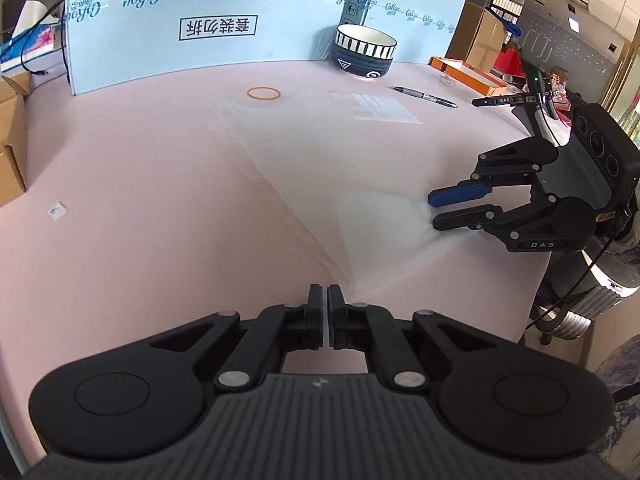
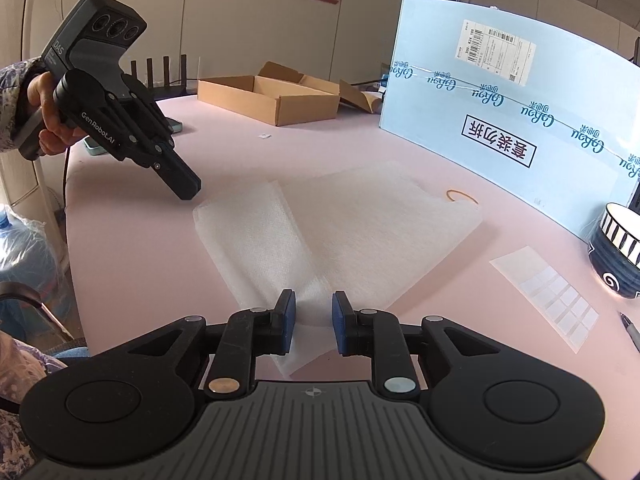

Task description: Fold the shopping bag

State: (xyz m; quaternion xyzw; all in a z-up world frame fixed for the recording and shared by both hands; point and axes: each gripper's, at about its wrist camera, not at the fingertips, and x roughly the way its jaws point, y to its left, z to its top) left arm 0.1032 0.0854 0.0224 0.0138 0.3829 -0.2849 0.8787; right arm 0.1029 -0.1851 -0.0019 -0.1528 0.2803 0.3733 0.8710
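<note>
A thin white translucent shopping bag (image 2: pixel 344 232) lies flat on the pink table, one part folded over itself; it also shows in the left wrist view (image 1: pixel 352 200). My left gripper (image 1: pixel 324 294) is shut at the bag's near corner; whether it pinches the film I cannot tell. It also shows in the right wrist view (image 2: pixel 188 192), tip at the bag's far-left corner. My right gripper (image 2: pixel 314 308) is open, its blue pads straddling the bag's near edge. It also shows in the left wrist view (image 1: pixel 434 210), jaws apart at the bag's right corner.
A light blue carton (image 1: pixel 224 24) stands at the back. A striped bowl (image 1: pixel 364 52), a rubber band (image 1: pixel 264 93), a pen (image 1: pixel 424 97) and a white sticker sheet (image 2: pixel 548 296) lie near the bag. An open cardboard box (image 2: pixel 276 96) sits far left.
</note>
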